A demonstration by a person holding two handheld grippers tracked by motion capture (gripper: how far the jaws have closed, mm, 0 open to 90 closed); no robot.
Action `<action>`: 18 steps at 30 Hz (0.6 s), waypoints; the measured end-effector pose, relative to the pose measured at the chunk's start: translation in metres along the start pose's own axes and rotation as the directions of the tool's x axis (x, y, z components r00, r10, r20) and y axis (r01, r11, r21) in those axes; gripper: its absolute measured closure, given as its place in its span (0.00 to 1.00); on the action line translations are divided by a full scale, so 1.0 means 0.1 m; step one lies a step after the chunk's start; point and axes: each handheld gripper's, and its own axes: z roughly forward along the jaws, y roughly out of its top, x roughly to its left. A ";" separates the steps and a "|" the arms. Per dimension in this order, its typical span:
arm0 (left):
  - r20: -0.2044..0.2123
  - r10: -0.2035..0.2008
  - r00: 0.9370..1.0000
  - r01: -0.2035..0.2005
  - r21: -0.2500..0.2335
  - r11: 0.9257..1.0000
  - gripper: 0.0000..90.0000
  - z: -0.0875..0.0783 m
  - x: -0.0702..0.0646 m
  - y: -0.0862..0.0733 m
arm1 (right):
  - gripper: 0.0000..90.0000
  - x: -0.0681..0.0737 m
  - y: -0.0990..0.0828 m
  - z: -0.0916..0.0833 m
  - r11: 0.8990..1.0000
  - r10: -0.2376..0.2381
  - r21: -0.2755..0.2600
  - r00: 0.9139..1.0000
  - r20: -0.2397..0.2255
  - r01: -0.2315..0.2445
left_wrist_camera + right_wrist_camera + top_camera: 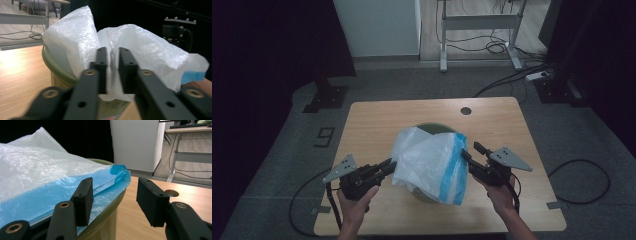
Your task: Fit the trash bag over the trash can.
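At frame centre, the left gripper (111, 68) pinched the white plastic bag (432, 160) draped over the green bin (58, 70); the right gripper (113, 200) stood spread beside its blue edge.

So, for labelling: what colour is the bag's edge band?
Blue, on the plastic bag; clearest in the right gripper view.

A crumpled white plastic bag (428, 160) with a blue edge drapes over an upright olive-green bin (58, 71).

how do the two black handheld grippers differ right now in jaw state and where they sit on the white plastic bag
The left gripper has its jaws pinched on the white plastic bag's film; the right gripper has its jaws wide apart, gripping nothing. The left sits at the bag's white side, the right by its blue edge. Both point inward at the bag.
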 end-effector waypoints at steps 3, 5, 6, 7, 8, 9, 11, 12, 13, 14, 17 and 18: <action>-0.013 0.022 1.000 -0.022 0.004 1.000 0.60 -0.02 -0.07 0.10 | 0.52 0.01 0.01 0.00 1.000 -0.003 -0.003 1.000 -0.001 0.003; -0.025 0.043 0.999 -0.042 0.009 0.999 0.54 -0.03 -0.11 0.17 | 0.52 0.01 0.02 0.00 1.000 -0.006 -0.003 1.000 0.000 0.006; -0.033 0.054 0.998 -0.054 0.009 0.999 0.51 -0.03 -0.14 0.20 | 0.52 0.01 0.02 0.00 1.000 -0.007 -0.002 1.000 0.001 0.007; -0.036 0.065 0.997 -0.065 0.011 0.998 0.50 -0.04 -0.16 0.24 | 0.52 0.01 0.02 0.00 1.000 -0.007 -0.003 1.000 0.001 0.007; -0.038 0.070 0.997 -0.070 0.011 0.997 0.49 -0.04 -0.17 0.27 | 0.52 0.01 0.02 -0.01 1.000 -0.009 -0.004 1.000 0.001 0.009; -0.039 0.072 0.997 -0.071 0.010 0.997 0.49 -0.04 -0.17 0.29 | 0.52 0.01 0.02 -0.01 1.000 -0.010 -0.004 1.000 0.001 0.010; -0.036 0.074 0.997 -0.073 0.014 0.997 0.49 -0.02 -0.18 0.35 | 0.52 0.01 0.03 -0.01 1.000 -0.013 -0.005 1.000 0.002 0.013; -0.037 0.075 0.997 -0.074 0.018 0.997 0.49 -0.01 -0.19 0.38 | 0.52 0.01 0.03 -0.01 1.000 -0.014 -0.006 1.000 0.003 0.014; -0.038 0.079 0.996 -0.078 0.023 0.997 0.49 0.00 -0.20 0.41 | 0.52 0.01 0.03 -0.01 1.000 -0.014 -0.006 1.000 0.004 0.014; -0.035 0.082 0.996 -0.081 0.030 0.996 0.48 0.03 -0.21 0.45 | 0.52 0.01 0.03 -0.01 1.000 -0.015 -0.007 1.000 0.005 0.015; -0.030 0.090 0.996 -0.088 0.049 0.995 0.47 0.09 -0.24 0.52 | 0.52 0.01 0.04 -0.02 1.000 -0.017 -0.007 1.000 0.006 0.017; -0.027 0.091 0.996 -0.089 0.057 0.994 0.47 0.12 -0.25 0.54 | 0.52 0.01 0.04 -0.02 1.000 -0.018 -0.007 1.000 0.008 0.018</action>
